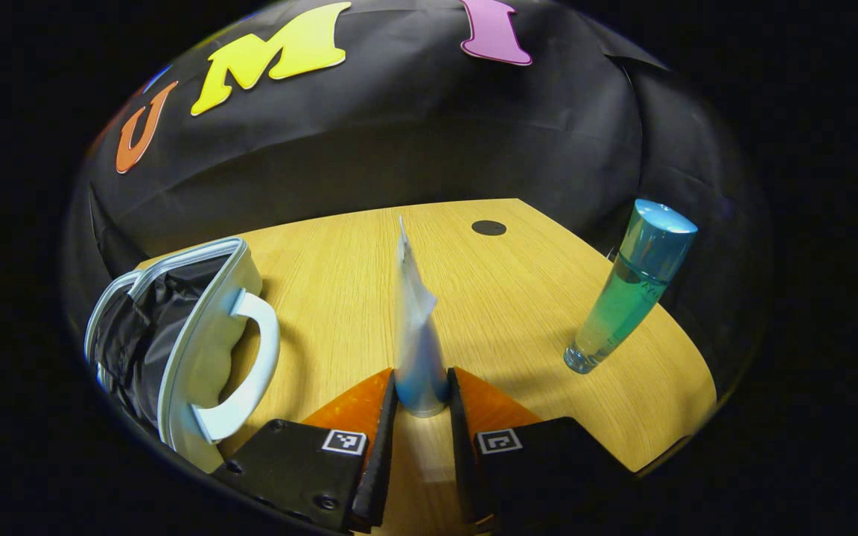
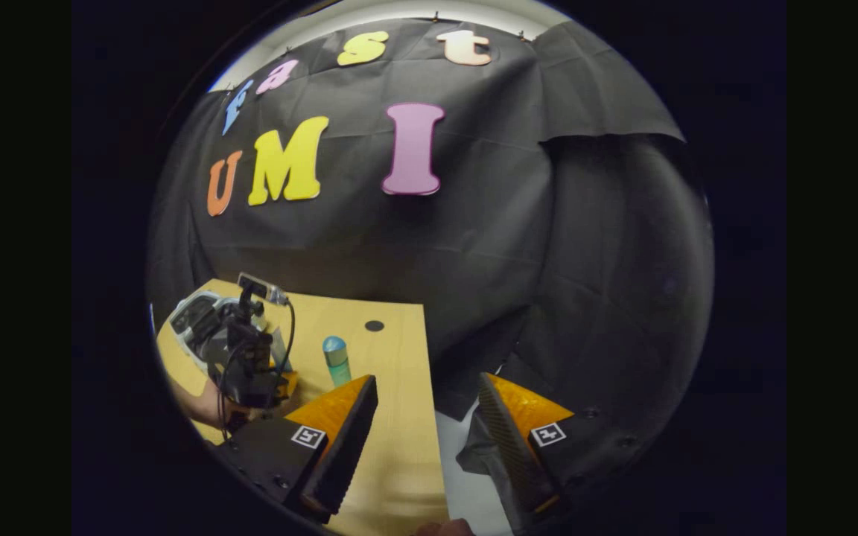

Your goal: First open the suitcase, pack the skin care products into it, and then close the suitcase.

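A: Item one, step in hand?

B: Packing. The left gripper is clamped on a tube, cap end between both fingers, crimped end up. The suitcase lies open, left of the tube, dark lining showing.

A: Item two, still to pack?

B: A bottle, standing right of the tube on the table, well apart from the suitcase.

A: Next move?

B: Likely carry the tube left, over the suitcase rim, then release.

A: Right gripper?

B: Fingers apart, holding nothing, off the table edge.

A: Unclear?

B: The suitcase's inside is cut off; contents cannot be told. The tube is blurred.
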`<state>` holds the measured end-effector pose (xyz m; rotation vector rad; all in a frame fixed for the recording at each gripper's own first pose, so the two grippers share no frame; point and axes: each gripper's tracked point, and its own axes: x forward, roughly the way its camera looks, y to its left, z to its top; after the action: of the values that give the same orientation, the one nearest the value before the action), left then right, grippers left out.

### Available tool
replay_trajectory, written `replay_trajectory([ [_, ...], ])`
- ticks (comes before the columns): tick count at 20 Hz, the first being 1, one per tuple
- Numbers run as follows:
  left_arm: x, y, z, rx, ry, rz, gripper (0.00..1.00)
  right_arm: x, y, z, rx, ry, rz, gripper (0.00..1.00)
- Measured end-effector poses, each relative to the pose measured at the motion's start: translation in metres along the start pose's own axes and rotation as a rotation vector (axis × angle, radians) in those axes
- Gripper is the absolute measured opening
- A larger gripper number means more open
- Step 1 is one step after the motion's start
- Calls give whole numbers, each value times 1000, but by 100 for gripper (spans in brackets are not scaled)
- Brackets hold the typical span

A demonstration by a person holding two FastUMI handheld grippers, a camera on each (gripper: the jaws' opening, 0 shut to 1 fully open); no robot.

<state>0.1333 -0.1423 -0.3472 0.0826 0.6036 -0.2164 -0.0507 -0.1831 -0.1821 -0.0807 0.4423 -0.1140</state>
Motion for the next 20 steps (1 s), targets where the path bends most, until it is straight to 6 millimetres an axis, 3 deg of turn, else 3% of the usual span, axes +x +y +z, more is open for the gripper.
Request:
replay_trajectory([
  [1,-7,3,2,-7,-4,-4,40,8,9,-12,-10,20,33,81],
  [3,-29,7,11,-13,-9,-17,39,26,35,-36,-6,53,110,82],
  [6,-79,25,28,-22,-27,-13,39,62,76,-59,15,87,187,81],
  [10,-142,59,42,-61,-38,37,39,107,115,-55,46,73,214,82],
  [13,-180,94,43,-108,-39,93,39,139,134,-63,93,113,232,81],
  [17,-212,153,37,-167,-46,204,39,178,146,-81,160,193,206,82],
  [19,-224,184,29,-196,-32,255,38,192,145,-92,171,223,183,78],
  [20,-229,197,26,-216,-28,272,38,195,149,-95,188,239,186,71],
])
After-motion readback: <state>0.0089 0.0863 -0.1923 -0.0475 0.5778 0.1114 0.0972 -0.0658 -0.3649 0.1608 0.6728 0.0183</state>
